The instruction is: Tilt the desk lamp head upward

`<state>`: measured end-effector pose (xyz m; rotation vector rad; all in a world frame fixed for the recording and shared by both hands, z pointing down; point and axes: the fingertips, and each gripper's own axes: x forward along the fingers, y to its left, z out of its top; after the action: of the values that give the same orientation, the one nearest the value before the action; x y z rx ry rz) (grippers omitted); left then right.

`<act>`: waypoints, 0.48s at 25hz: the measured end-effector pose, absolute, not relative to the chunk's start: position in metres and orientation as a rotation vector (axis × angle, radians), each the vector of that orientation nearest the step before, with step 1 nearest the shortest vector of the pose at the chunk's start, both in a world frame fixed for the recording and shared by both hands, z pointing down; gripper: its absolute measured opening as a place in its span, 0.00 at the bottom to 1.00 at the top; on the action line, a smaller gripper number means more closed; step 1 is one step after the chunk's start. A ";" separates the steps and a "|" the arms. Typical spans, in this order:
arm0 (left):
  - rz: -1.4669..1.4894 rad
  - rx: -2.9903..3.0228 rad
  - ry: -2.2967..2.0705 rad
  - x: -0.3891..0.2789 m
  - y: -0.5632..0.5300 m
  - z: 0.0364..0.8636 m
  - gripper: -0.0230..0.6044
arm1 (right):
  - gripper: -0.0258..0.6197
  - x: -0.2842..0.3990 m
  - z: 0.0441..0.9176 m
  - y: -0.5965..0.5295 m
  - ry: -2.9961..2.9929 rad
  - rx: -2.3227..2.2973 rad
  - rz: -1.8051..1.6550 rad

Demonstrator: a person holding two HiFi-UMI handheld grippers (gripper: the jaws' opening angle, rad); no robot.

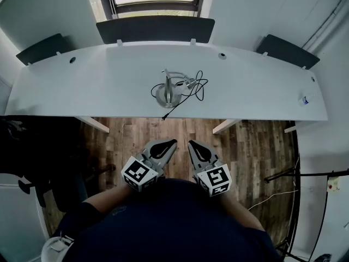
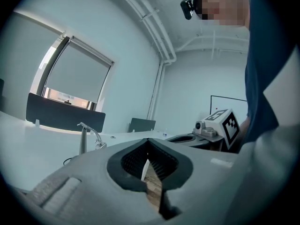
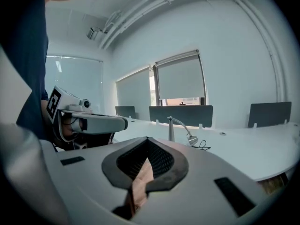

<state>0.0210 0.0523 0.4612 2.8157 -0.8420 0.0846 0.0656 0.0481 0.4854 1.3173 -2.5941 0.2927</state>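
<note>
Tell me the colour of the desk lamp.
The desk lamp is silver metal; the head view shows it best.

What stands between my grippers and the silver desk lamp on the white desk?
Nothing visible. The left gripper and right gripper, shut and empty, are over wooden floor; only bare white desk lies before the silver desk lamp, its black cord coiled beside it.

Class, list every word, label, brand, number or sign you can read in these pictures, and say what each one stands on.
No readable words or numbers anywhere.
Marker cubes: black-and-white square patterns only, no letters or digits.
Small item at the desk's right end: a blue patch, perhaps a label, too small to read.
Lamp: no print can be made out.
</note>
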 end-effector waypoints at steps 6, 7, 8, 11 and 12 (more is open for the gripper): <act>0.122 2.851 -0.759 -0.011 -0.039 0.460 0.05 | 0.06 0.041 0.480 -0.041 -2.518 1.427 0.314; 0.123 2.853 -0.750 -0.016 -0.052 0.460 0.05 | 0.06 0.037 0.478 -0.054 -2.508 1.444 0.303; 0.121 2.859 -0.739 -0.020 -0.064 0.460 0.05 | 0.06 0.034 0.475 -0.068 -2.497 1.464 0.289; 0.115 2.862 -0.711 -0.025 -0.092 0.461 0.05 | 0.06 0.034 0.474 -0.098 -2.455 1.519 0.263; 0.116 2.856 -0.710 -0.026 -0.099 0.463 0.05 | 0.06 0.036 0.475 -0.105 -2.442 1.528 0.264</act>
<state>-0.0263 -0.0987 0.4629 2.8559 -0.7102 0.1155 0.0355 -0.1050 0.4753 1.5281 -2.4424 0.2636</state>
